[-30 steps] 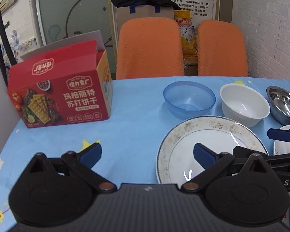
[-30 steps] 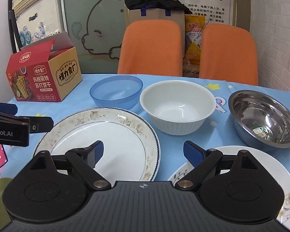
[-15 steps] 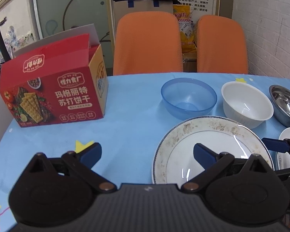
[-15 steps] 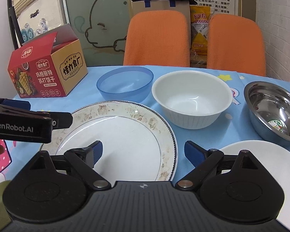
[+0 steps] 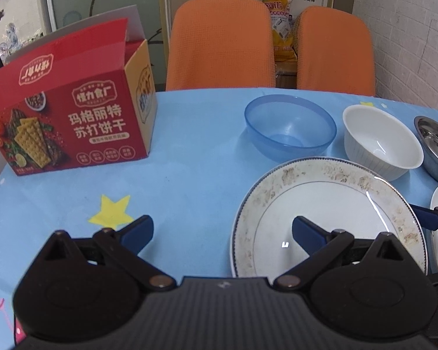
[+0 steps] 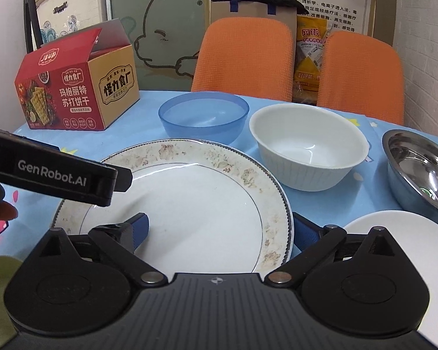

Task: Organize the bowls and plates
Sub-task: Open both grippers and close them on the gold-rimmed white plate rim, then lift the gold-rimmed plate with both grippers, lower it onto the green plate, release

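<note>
A large floral-rimmed plate (image 6: 201,204) lies on the blue tablecloth; it also shows in the left wrist view (image 5: 330,213). My right gripper (image 6: 219,230) is open, its jaws straddling the plate's near right rim. My left gripper (image 5: 222,230) is open, its right finger over the plate's left part, the left finger over bare cloth. Behind the plate stand a blue plastic bowl (image 6: 203,116), a white bowl (image 6: 308,145) and a steel bowl (image 6: 420,169). A small white plate (image 6: 400,233) lies at the right.
A red cracker box (image 5: 70,116) stands open at the table's left. Two orange chairs (image 5: 222,43) stand behind the far edge. A brick wall is at the right. The left gripper's body (image 6: 58,172) crosses the right wrist view.
Both grippers moved forward and closer to the large plate. The right gripper's jaws now straddle the plate's right rim; the left gripper's body reaches farther over the plate.
</note>
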`<state>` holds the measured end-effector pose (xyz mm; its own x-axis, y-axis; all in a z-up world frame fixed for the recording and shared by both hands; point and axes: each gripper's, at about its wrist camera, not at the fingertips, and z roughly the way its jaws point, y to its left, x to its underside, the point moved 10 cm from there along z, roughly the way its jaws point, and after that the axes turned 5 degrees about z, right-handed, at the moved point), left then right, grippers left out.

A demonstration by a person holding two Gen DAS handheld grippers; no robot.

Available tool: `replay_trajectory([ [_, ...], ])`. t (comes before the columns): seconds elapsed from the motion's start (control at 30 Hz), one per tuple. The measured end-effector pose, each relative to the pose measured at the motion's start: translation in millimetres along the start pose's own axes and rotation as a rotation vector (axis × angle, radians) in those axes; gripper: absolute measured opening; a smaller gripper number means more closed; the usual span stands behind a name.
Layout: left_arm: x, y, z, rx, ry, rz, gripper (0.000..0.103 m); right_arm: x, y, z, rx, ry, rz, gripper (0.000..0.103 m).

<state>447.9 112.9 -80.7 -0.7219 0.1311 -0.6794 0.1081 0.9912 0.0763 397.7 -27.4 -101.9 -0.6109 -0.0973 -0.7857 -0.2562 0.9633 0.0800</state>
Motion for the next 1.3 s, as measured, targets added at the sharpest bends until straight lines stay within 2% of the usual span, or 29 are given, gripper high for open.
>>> replay_trajectory([
  [0.1,1.7,0.0,4.1,0.004,0.012,0.001,0.1,2.1,2.0,0.9,0.013,-0.012,-0.027,0.103],
  [0.37,5.0,-3.4,10.2,0.024,0.039,-0.001,0.1,0.3,3.6,2.3,0.065,-0.029,0.01,0.103],
  [0.53,6.8,1.7,7.3,0.017,0.038,-0.007,0.1,-1.0,4.8,1.5,0.054,-0.026,0.025,0.103],
  [0.63,8.5,-0.4,7.7,0.019,0.04,-0.007,0.1,0.2,10.0,1.3,0.015,-0.021,-0.002,0.103],
  [0.9,14.8,-3.5,11.8,0.082,0.057,-0.023,0.098,4.5,9.4,-1.1,0.03,-0.028,-0.032,0.103],
  [0.93,14.5,-4.2,11.1,0.085,0.052,-0.021,0.096,4.6,7.1,-1.3,0.031,-0.028,-0.011,0.103],
  [1.0,13.6,-9.2,7.1,0.104,0.035,-0.013,0.084,4.6,7.1,-0.8,0.034,-0.029,-0.014,0.103],
  [1.07,11.6,-22.5,0.1,0.136,0.02,0.018,0.06,4.0,8.1,-1.3,0.034,-0.034,-0.012,0.103],
  [1.13,10.4,-25.6,-2.7,0.107,0.03,0.009,0.059,1.8,9.3,-3.6,0.04,-0.039,-0.007,0.103],
  [1.23,7.7,-21.4,-9.6,0.124,0.041,-0.032,0.046,-0.3,6.3,-7.8,0.024,-0.038,0.032,0.103],
  [1.3,1.0,-18.5,-21.6,0.117,0.013,-0.028,0.046,-3.9,4.6,-16.2,-0.011,-0.048,0.079,0.103],
])
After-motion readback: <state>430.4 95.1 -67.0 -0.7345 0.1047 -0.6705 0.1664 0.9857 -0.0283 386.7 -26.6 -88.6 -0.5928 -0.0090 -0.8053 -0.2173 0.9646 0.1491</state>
